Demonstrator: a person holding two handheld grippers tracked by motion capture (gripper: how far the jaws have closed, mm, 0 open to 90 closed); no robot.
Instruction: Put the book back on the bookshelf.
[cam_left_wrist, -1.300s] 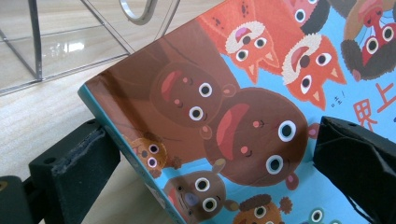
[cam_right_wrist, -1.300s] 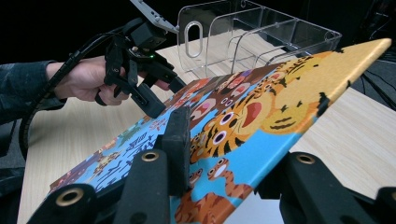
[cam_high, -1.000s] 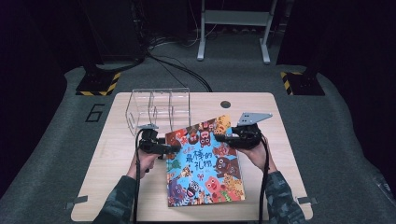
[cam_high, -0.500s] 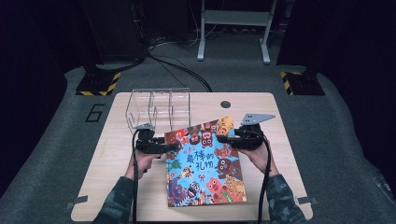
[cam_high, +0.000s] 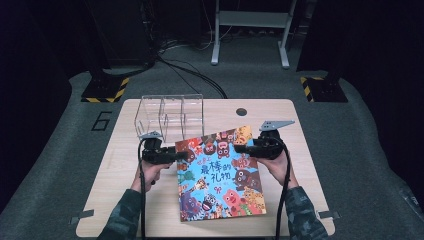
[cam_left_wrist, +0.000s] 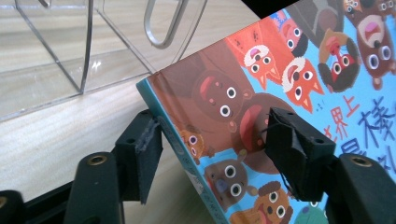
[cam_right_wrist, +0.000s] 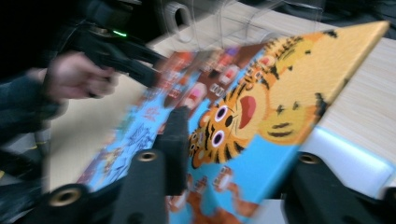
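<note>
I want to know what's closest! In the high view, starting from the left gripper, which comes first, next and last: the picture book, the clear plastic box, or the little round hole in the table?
1. Picture book: its left edge sits right at the left gripper.
2. Clear plastic box: just behind the gripper, toward the table's far edge.
3. Round hole: farthest, off to the right near the table's far edge.

The high view looks forward and down from above the person's side onto the whole table (cam_high: 125, 190) and the dark floor beyond its far edge. The left gripper view sits very close and low, looking along its jaws over the book (cam_left_wrist: 289, 107) toward the clear rack (cam_left_wrist: 70, 56) near the table's far left corner. The right gripper view, blurred, looks low across the same book (cam_right_wrist: 243, 121) toward the left gripper (cam_right_wrist: 154, 77). All three views share the book (cam_high: 220, 175).
</note>
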